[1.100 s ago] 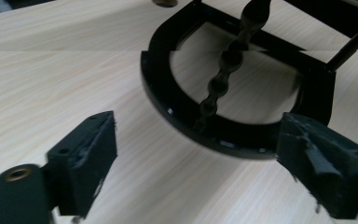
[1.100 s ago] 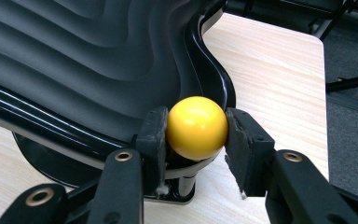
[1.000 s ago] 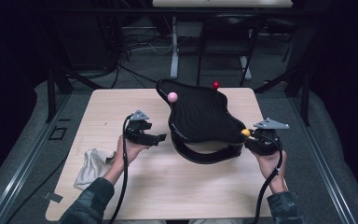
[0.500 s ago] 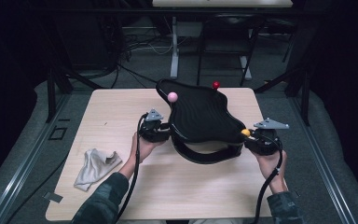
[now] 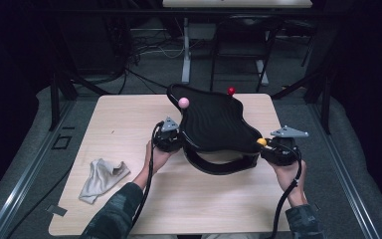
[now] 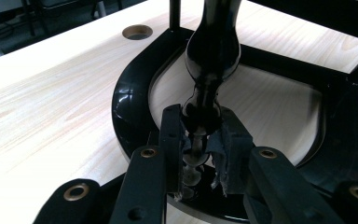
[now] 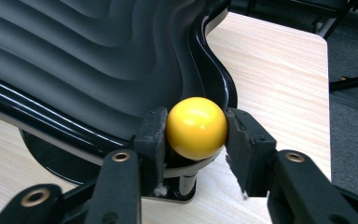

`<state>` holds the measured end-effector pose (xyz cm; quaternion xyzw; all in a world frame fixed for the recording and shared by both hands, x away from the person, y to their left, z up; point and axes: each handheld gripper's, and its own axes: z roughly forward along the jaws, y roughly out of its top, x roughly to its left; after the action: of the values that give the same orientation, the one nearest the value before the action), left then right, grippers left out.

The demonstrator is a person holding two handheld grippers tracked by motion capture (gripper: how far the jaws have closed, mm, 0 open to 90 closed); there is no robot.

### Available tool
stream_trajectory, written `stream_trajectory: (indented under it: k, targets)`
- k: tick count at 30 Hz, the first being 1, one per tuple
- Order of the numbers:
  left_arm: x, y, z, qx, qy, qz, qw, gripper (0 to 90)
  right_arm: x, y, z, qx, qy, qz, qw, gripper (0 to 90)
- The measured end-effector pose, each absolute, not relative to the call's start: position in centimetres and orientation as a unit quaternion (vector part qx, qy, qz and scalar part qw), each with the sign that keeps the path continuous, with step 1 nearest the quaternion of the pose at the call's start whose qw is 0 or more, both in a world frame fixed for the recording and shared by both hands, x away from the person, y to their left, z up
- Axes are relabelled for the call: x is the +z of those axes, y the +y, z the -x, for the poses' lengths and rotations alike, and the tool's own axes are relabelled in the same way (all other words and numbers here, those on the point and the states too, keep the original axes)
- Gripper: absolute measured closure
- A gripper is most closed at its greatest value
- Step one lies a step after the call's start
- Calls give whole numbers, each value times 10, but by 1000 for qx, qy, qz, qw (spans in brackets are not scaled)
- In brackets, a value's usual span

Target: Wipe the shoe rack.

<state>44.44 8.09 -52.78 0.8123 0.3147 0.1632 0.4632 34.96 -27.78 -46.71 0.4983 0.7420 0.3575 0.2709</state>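
Note:
A glossy black tray with a rippled top rests tilted on a curved black base in the middle of the table. Pink, red and yellow ball knobs stand at its rim. My left gripper sits at the tray's left edge. In the left gripper view, that gripper is shut on the tray's wavy rim. My right gripper is at the tray's right corner, and its pads press both sides of the yellow ball.
A crumpled grey cloth lies on the wooden table at the front left. A round cable hole is cut into the tabletop beyond the base ring. Dark floor, cables and desk legs surround the table.
My left gripper has moved right, away from the cloth, to the tray's left edge and closed on its rim. The right gripper has stayed on the yellow ball.

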Motion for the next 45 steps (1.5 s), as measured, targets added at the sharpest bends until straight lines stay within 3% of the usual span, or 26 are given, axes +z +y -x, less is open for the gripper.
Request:
stream_trajectory:
  k: [4, 10, 19, 43, 45]
  targets:
    - [-528, 80, -443, 166, 318, -811, 463, 752, -455, -274, -339, 364, 743, -490, 274, 483]
    - [-528, 79, -441, 172, 325, -807, 462, 753, -446, -256, -321, 375, 765, -462, 248, 448]
    - [-529, 89, -433, 173, 322, -807, 464, 754, -455, -233, -322, 361, 784, -442, 244, 449]
    - [-528, 112, -401, 176, 321, -808, 461, 754, -466, -218, -341, 363, 782, -443, 247, 432]
    - [-528, 111, -398, 174, 316, -809, 464, 754, -469, -213, -343, 361, 779, -441, 262, 442]
